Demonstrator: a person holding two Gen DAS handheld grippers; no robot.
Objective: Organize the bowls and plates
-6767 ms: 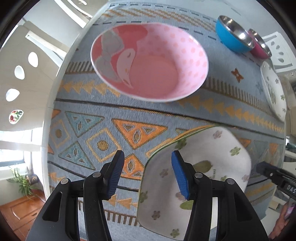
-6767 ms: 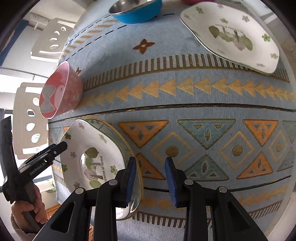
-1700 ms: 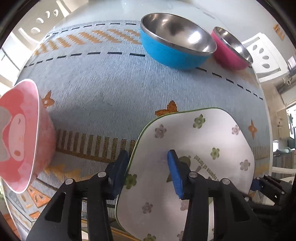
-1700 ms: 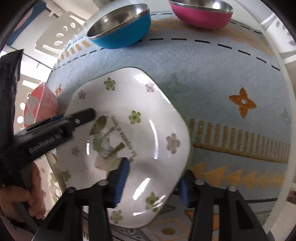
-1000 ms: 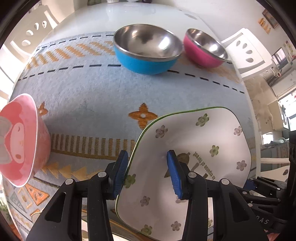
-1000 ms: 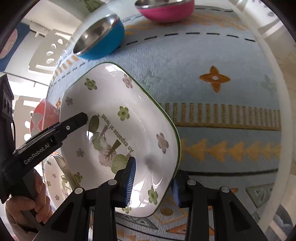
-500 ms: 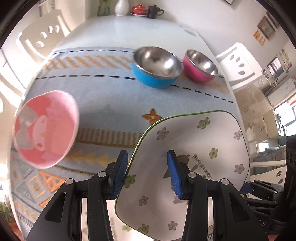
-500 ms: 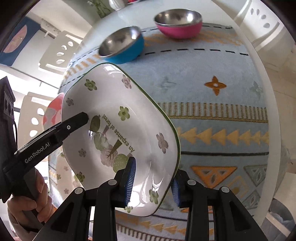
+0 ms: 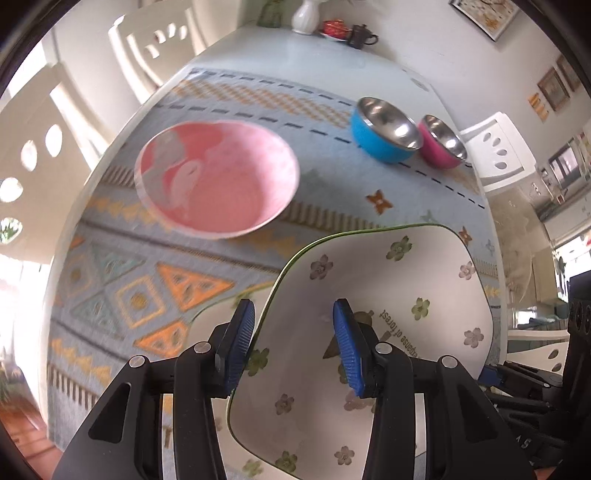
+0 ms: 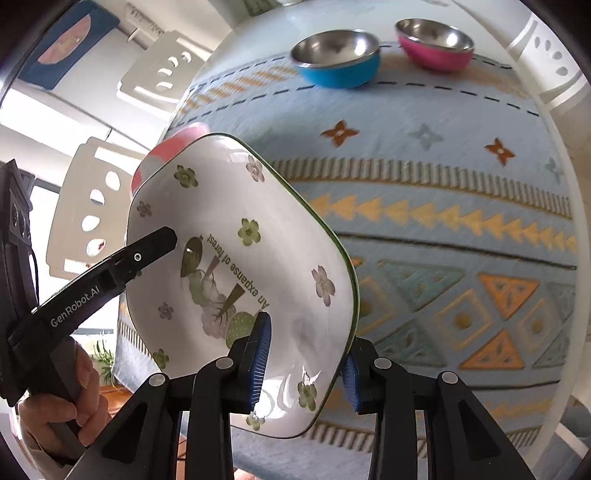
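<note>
A white floral plate (image 9: pixel 388 325) with a green rim is held in the air above the table by both grippers. My left gripper (image 9: pixel 291 343) is shut on its left edge. My right gripper (image 10: pixel 306 354) is shut on its right edge, and the plate (image 10: pixel 236 266) tilts toward that camera. A second floral plate (image 9: pixel 221 306) lies on the cloth under it, mostly hidden. A pink bowl (image 9: pixel 218 181) stands left of centre, and only its rim (image 10: pixel 173 147) shows in the right wrist view. A blue bowl (image 9: pixel 384 129) and a magenta bowl (image 9: pixel 443 147) stand side by side at the far edge.
A patterned blue and orange cloth (image 10: pixel 443 229) covers the white table. White chairs (image 9: pixel 155 48) stand around it. A vase, a red pot and a dark cup (image 9: pixel 362 35) stand at the table's far end.
Both grippers have carried the plate up and back toward the near left side, from by the steel bowls. The pink bowl now sits nearer the middle of the left view.
</note>
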